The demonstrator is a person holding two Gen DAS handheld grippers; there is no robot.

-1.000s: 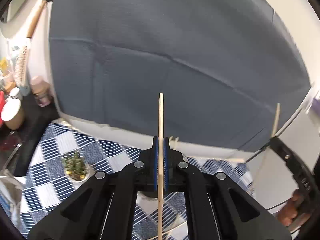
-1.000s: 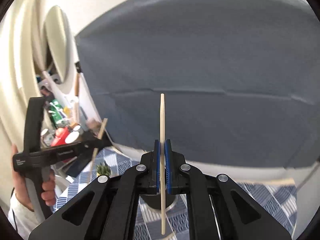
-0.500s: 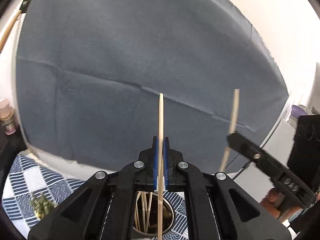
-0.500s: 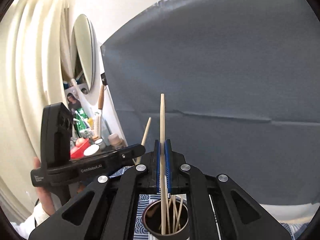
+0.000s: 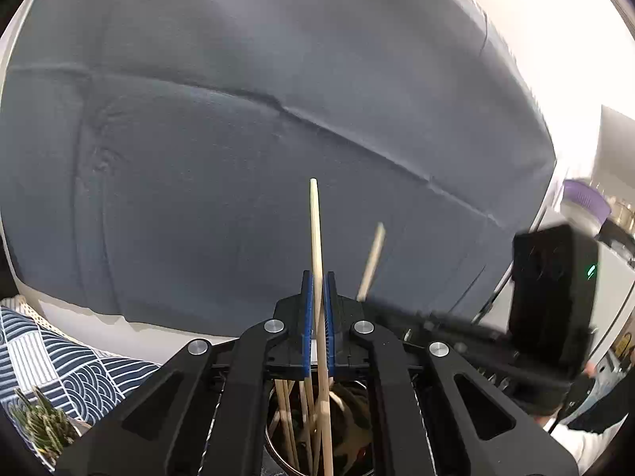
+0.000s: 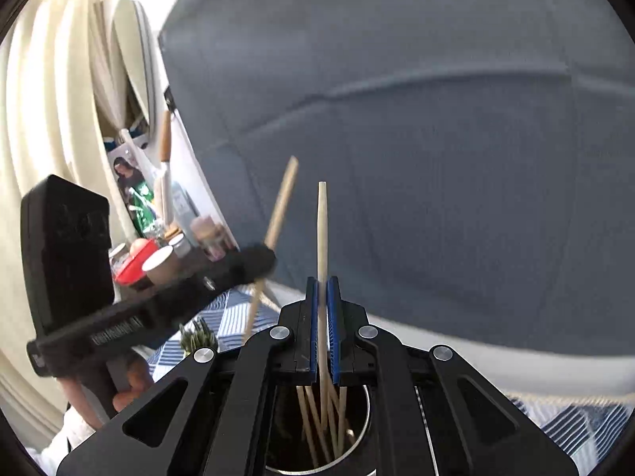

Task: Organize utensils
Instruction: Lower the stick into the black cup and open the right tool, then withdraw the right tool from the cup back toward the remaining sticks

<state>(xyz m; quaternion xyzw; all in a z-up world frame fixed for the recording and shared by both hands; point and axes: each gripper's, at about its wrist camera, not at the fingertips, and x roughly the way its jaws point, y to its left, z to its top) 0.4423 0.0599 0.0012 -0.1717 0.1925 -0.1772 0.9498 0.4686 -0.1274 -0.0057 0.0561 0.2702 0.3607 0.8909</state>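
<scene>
While both grippers hang over the metal cup (image 6: 359, 424), each of your tools carries one wooden chopstick. Your left gripper (image 5: 317, 309) is clamped on its chopstick (image 5: 316, 246), which stands nearly upright between the blue pads (image 5: 306, 329); the lower end runs down into the cup (image 5: 278, 442) at 6 o'clock in the left wrist view, among the sticks already standing there (image 5: 287, 424). Your right gripper (image 6: 324, 313) is likewise closed on its chopstick (image 6: 322, 230), upright between the pads, with the lower end inside the cup mouth beside the other sticks (image 6: 307, 416).

From the left wrist view, the right gripper (image 5: 401, 313) enters from 3 o'clock, blurred, with its chopstick (image 5: 371, 261) leaning toward 1 o'clock. From the right wrist view, the left gripper (image 6: 254, 261) enters from 9 o'clock, its chopstick (image 6: 278, 218) tilted toward 1 o'clock, and the hand (image 6: 127, 384) holding it sits at 8 o'clock.

A small green plant (image 6: 198, 335) stands on the blue patterned cloth (image 5: 51, 357) to the left of the cup. A dark grey fabric panel (image 6: 436, 139) fills the background. At 9 o'clock in the right wrist view, a cluttered shelf holds a red-lidded container (image 6: 137, 263), a paper cup (image 6: 160, 265) and bottles.
</scene>
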